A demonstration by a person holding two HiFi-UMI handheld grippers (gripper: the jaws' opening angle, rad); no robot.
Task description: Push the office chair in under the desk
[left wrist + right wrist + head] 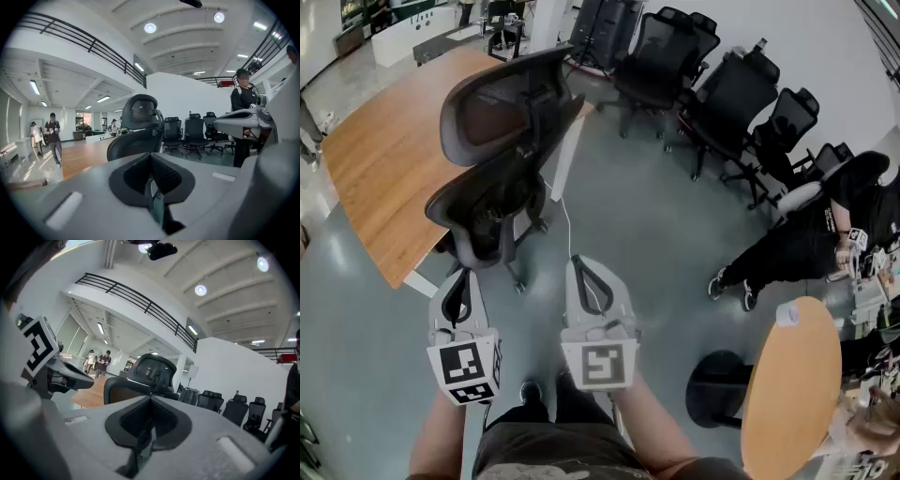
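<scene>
A black mesh office chair (pixel 499 155) with a headrest stands at the near edge of a wooden desk (pixel 389 150), its back toward me; its seat looks partly under the desktop. My left gripper (pixel 461 278) is shut and empty, just short of the chair's base at the lower left. My right gripper (pixel 579 265) is shut too, holding nothing, over the grey floor to the chair's right. In the left gripper view the chair (pixel 136 131) stands straight ahead, beyond the closed jaws (pixel 151 183). The right gripper view shows the same chair (pixel 147 380) ahead and the desk (pixel 89 394) behind it.
Several black office chairs (pixel 712 89) stand in a row at the back right. A seated person (pixel 806 239) is at the right. A round wooden table (pixel 792 403) on a black base stands at the lower right. People walk in the distance (pixel 53 136).
</scene>
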